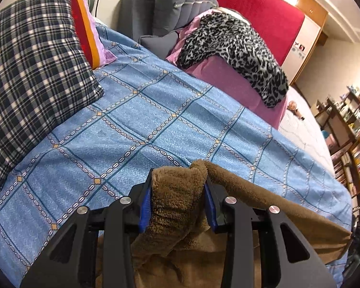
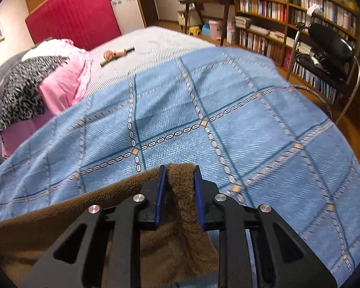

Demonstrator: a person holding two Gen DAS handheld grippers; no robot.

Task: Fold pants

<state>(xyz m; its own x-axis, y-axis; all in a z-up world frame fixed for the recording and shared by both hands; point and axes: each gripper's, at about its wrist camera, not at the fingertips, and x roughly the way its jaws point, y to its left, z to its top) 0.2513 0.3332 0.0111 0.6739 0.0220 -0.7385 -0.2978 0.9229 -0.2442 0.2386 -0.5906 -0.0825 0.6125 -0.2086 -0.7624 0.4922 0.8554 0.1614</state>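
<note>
Pants [image 1: 264, 192], brown and fuzzy, lie on the blue checked blanket [image 1: 144, 110] on the bed. Left gripper [image 1: 178, 192] pinches one bunched corner. Right gripper [image 2: 179, 189] pinches another, its fingers [image 2: 160, 192] tight on fabric.

1. Bed [image 1: 307, 129]: blue checked cover [image 1: 141, 124] spread over most of it, white sheet exposed at far side.
2. On the cover: brown fleece pants [image 2: 48, 225] at near edge, plaid pillow [image 1: 33, 64].
3. Pink bedding [image 2: 62, 81] with leopard-print cloth [image 1: 237, 52] on top.
4. Hairbrush [image 2: 116, 54] on white sheet.
</note>
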